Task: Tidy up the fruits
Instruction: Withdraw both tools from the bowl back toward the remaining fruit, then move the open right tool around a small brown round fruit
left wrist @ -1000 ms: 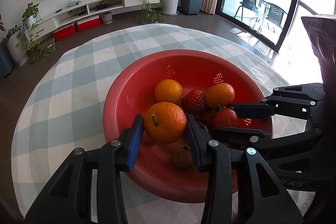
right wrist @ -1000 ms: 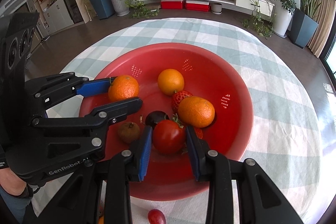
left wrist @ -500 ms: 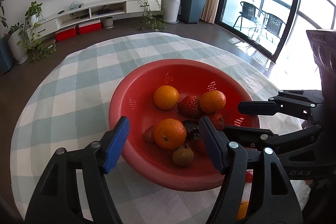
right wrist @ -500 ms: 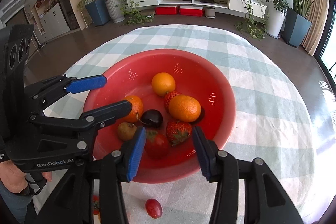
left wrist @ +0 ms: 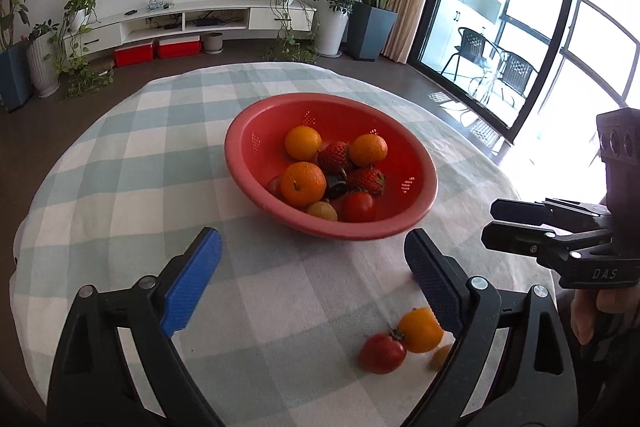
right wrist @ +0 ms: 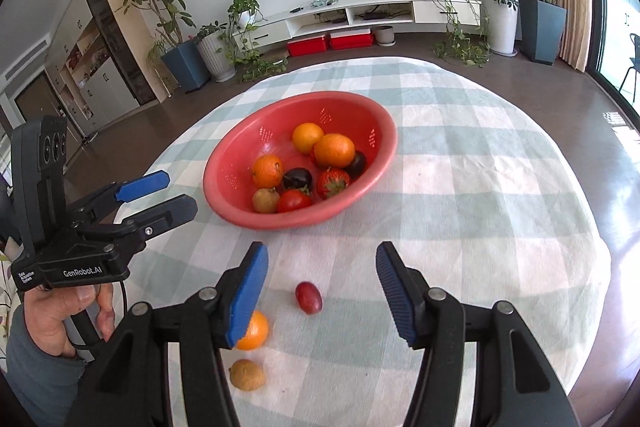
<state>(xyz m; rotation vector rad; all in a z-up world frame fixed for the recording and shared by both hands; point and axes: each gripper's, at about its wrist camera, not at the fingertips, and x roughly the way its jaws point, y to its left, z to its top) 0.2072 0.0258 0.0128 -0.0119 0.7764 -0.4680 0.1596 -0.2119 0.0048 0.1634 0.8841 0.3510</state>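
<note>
A red bowl point(left wrist: 248, 167) point(right wrist: 224, 163) on the checked tablecloth holds several fruits: oranges point(left wrist: 303, 184), strawberries point(left wrist: 366, 177), a tomato point(left wrist: 357, 206), a dark plum point(right wrist: 298, 178) and a brownish fruit point(right wrist: 265, 199). My left gripper point(left wrist: 314, 281) is open and empty, pulled back in front of the bowl. My right gripper point(right wrist: 320, 285) is open and empty, also back from the bowl. Loose on the cloth near me lie an orange point(left wrist: 419, 329) point(right wrist: 252, 335), a tomato point(left wrist: 382, 352), a red grape-like fruit point(right wrist: 308, 297) and a yellowish fruit point(right wrist: 247, 374).
The round table's edge point(left wrist: 24, 227) curves on all sides. Beyond it are a TV unit point(left wrist: 180, 23), potted plants point(left wrist: 368, 23) and glass doors point(left wrist: 520, 47). The right gripper shows in the left wrist view point(left wrist: 560, 239), the left one in the right wrist view point(right wrist: 100, 223).
Both grippers opened, releasing an orange and a tomato into the bowl, then drew back toward me. The loose fruits near the table's front came into view.
</note>
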